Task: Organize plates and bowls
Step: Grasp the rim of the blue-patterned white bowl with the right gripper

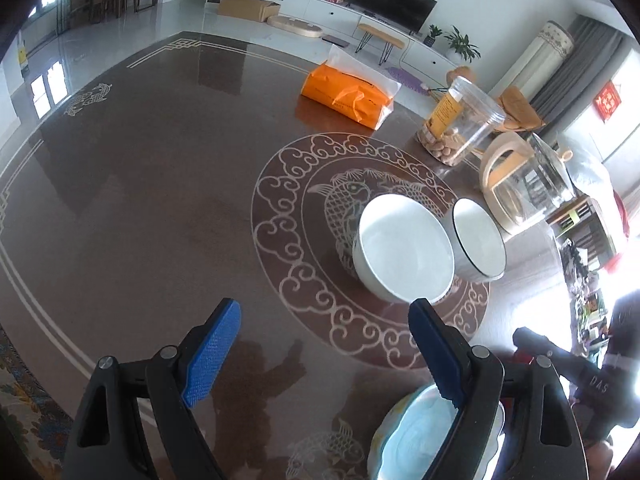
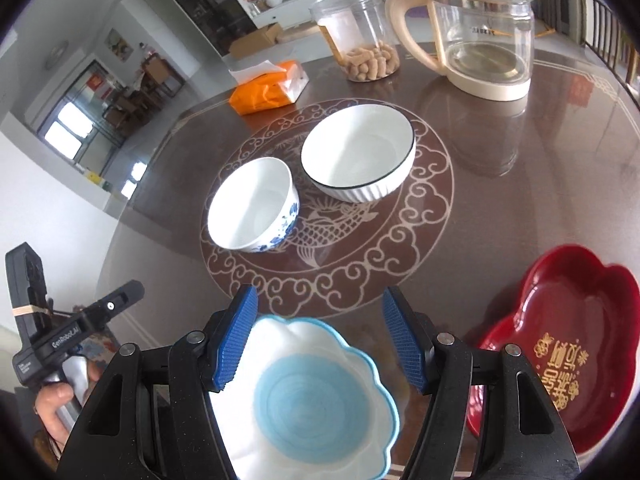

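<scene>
Two white bowls stand side by side on the table's round fish pattern: a blue-flowered bowl (image 2: 253, 205) (image 1: 404, 248) and a ribbed, dark-rimmed bowl (image 2: 357, 152) (image 1: 479, 239). A scalloped blue-and-white plate (image 2: 316, 396) (image 1: 416, 436) lies at the near edge, between and below my right gripper's open fingers. A red flower-shaped plate (image 2: 572, 344) lies to its right. My right gripper (image 2: 320, 340) is open and empty. My left gripper (image 1: 320, 350) is open and empty above bare table, left of the blue plate.
At the back stand a glass kettle (image 2: 480, 32) (image 1: 524, 184), a clear jar of snacks (image 2: 360, 36) (image 1: 456, 124) and an orange tissue pack (image 2: 268, 88) (image 1: 348, 92). The dark round table (image 1: 140, 200) stretches left. The other hand-held gripper (image 2: 60, 336) shows at left.
</scene>
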`<state>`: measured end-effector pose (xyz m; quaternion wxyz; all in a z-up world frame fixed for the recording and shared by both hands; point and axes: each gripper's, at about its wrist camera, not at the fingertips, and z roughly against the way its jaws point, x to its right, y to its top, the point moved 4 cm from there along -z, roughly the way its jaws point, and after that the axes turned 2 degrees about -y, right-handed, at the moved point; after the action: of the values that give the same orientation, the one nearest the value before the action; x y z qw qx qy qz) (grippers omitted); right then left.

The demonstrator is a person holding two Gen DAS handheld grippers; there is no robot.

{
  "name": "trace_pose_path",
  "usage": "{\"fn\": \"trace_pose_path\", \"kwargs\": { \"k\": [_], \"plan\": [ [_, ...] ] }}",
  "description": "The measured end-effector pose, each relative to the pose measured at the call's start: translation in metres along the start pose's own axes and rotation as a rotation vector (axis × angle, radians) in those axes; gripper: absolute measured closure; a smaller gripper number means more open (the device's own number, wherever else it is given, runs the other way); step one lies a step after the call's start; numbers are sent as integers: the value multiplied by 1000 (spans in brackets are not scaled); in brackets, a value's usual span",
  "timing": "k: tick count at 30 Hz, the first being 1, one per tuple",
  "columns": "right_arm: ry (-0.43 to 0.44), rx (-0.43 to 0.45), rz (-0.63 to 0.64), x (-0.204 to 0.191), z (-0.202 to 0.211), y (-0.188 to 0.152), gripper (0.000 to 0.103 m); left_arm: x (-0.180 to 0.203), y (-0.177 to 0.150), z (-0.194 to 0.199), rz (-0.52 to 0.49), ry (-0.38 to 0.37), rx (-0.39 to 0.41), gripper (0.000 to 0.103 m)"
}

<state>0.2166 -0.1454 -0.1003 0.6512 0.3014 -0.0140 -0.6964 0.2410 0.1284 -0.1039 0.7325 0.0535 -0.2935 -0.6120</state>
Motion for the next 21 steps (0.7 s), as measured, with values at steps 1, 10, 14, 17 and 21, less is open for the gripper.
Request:
{"fn": "trace_pose_path", "kwargs": {
  "k": [1, 10, 14, 17, 21],
  "plan": [
    [23, -16, -20, -2, -9, 7, 34, 1, 8, -8, 8, 4, -8, 18],
    [-24, -90, 46, -27, -78, 41, 44, 27, 30, -84, -86, 52, -123, 38],
    [-28, -117, 39, -28, -96, 47, 63, 33, 33, -104, -88, 45, -154, 66],
    [-28, -138, 38, -27, -107, 48, 63, 35, 32, -110, -88, 30, -154, 80],
    [11, -182, 29, -27, -118, 46, 66, 39, 27, -116, -113, 21, -178, 88]
  ]
}}
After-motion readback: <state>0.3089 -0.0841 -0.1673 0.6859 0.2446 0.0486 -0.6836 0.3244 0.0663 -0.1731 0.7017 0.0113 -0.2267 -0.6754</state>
